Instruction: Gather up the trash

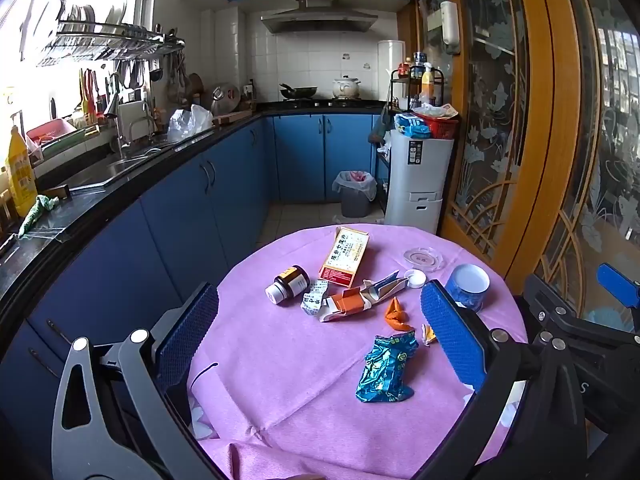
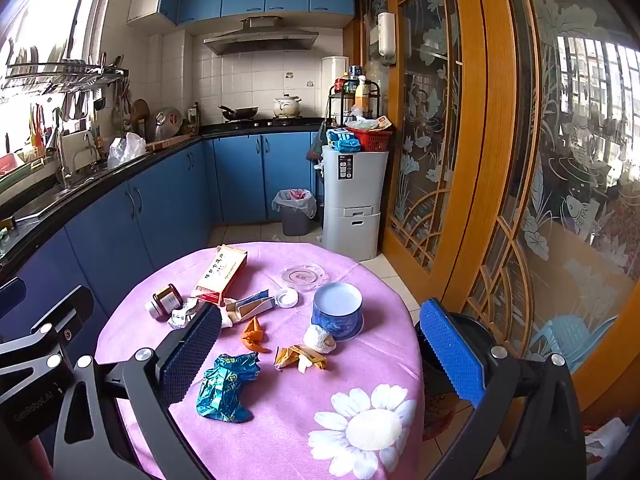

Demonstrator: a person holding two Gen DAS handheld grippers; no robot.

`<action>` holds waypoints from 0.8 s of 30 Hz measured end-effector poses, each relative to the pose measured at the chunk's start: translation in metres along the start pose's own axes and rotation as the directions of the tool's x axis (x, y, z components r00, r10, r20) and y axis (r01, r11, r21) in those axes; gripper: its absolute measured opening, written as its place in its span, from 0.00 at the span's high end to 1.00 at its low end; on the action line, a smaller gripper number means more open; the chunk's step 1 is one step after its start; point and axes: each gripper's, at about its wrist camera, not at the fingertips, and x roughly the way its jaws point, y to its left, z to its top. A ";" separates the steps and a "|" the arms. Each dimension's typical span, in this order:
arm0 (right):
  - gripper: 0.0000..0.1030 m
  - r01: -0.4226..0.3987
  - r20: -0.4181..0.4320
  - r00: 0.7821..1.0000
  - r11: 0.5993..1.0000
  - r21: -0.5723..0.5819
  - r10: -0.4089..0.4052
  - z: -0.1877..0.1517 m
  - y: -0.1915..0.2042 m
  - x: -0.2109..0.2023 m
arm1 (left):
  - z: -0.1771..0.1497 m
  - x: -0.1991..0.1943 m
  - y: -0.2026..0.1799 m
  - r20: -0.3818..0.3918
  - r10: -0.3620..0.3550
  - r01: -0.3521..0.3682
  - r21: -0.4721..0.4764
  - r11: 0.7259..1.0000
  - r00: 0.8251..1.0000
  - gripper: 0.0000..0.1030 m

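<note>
Start of pickup: left gripper (image 1: 320, 344) and right gripper (image 2: 320, 360) both wide open, empty. Next: close on blue wrapper (image 1: 386, 368), table centre; bin (image 1: 355, 199) at 12 o'clock, probably the drop.

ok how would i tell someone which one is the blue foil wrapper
Start at the round table with the pink cloth. Among the litter on it, look nearest the camera: the crumpled shiny blue foil wrapper lies flat there. Only it is metallic blue; the scraps nearby are orange or white.

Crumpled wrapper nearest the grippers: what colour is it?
The wrapper is shiny blue foil with green markings, clearest in the right wrist view.
</note>
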 end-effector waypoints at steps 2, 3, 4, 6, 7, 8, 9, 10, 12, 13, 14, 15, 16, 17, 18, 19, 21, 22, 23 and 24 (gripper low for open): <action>0.05 0.000 0.001 1.000 1.000 -0.001 0.000 0.000 0.000 0.000 | 0.000 -0.001 0.000 0.001 0.000 0.000 0.000 1.000 1.000 0.03; 0.05 0.000 0.001 1.000 1.000 -0.001 0.000 0.000 0.000 0.000 | 0.000 0.000 0.000 0.001 0.001 -0.001 0.000 1.000 1.000 0.03; 0.05 -0.001 0.001 1.000 1.000 0.000 0.001 0.000 0.000 0.000 | 0.000 0.000 0.000 0.001 -0.001 0.001 0.000 1.000 1.000 0.03; 0.05 0.000 0.001 1.000 1.000 0.000 0.000 0.000 0.000 0.000 | 0.000 0.000 0.000 -0.001 -0.003 0.003 0.000 1.000 1.000 0.03; 0.05 0.000 0.001 1.000 1.000 -0.001 0.000 0.000 0.000 0.000 | 0.000 0.000 0.000 -0.002 -0.003 0.003 0.000 1.000 1.000 0.03; 0.05 0.000 0.001 1.000 1.000 -0.001 0.000 0.000 0.000 0.000 | 0.000 0.000 0.000 -0.002 -0.002 0.002 0.000 1.000 1.000 0.03; 0.05 0.000 0.000 1.000 1.000 0.000 0.000 0.000 0.000 0.000 | 0.000 0.000 0.000 0.000 -0.002 0.002 0.000 1.000 1.000 0.03; 0.05 0.000 0.000 1.000 1.000 0.000 0.000 0.000 0.000 0.000 | 0.000 -0.001 -0.001 0.001 -0.002 0.002 0.000 1.000 1.000 0.03; 0.05 0.000 0.001 1.000 1.000 -0.001 0.000 0.000 0.000 0.000 | -0.004 0.002 -0.005 0.001 -0.002 0.002 0.000 1.000 1.000 0.03; 0.05 0.000 0.001 1.000 1.000 -0.002 0.000 0.000 0.000 0.000 | -0.005 0.002 -0.005 0.000 -0.001 0.001 0.000 1.000 1.000 0.03; 0.05 -0.001 0.000 1.000 1.000 -0.001 0.001 0.001 0.000 0.000 | -0.004 0.002 -0.004 0.000 -0.002 0.002 0.000 1.000 1.000 0.03; 0.05 -0.001 0.000 1.000 1.000 0.000 0.001 0.001 0.000 0.000 | -0.005 0.002 -0.005 0.000 -0.003 0.003 0.000 1.000 1.000 0.03; 0.05 0.000 0.002 1.000 1.000 -0.001 0.000 0.000 0.000 0.000 | -0.003 0.001 -0.004 0.000 -0.003 0.003 0.000 1.000 1.000 0.03; 0.05 0.000 0.002 1.000 1.000 -0.001 0.000 0.000 0.000 0.000 | -0.003 0.001 -0.005 0.001 -0.002 0.002 0.000 1.000 1.000 0.03; 0.05 -0.001 0.001 1.000 1.000 0.000 0.001 0.000 0.000 0.000 | -0.004 0.001 -0.005 0.000 -0.002 0.002 0.000 1.000 1.000 0.03; 0.05 -0.001 0.000 1.000 1.000 0.000 0.001 0.000 0.000 0.000 | -0.004 0.001 -0.006 -0.001 -0.003 0.003 -0.001 1.000 1.000 0.03; 0.05 0.000 0.001 1.000 1.000 0.000 0.000 0.000 0.000 0.000 | -0.005 0.002 -0.007 -0.004 -0.003 0.003 -0.002 1.000 1.000 0.03; 0.05 -0.001 0.001 1.000 1.000 -0.001 0.001 0.000 0.000 0.000 | -0.006 0.001 -0.009 -0.004 -0.003 0.003 -0.001 1.000 1.000 0.03; 0.05 0.000 0.002 1.000 1.000 0.000 0.000 0.000 0.000 0.000 | -0.006 0.001 -0.010 -0.004 -0.003 0.003 0.000 1.000 1.000 0.03; 0.05 0.000 0.001 1.000 1.000 0.000 0.000 0.000 0.000 0.000 | -0.003 0.002 -0.001 -0.005 -0.007 0.007 -0.004 1.000 1.000 0.03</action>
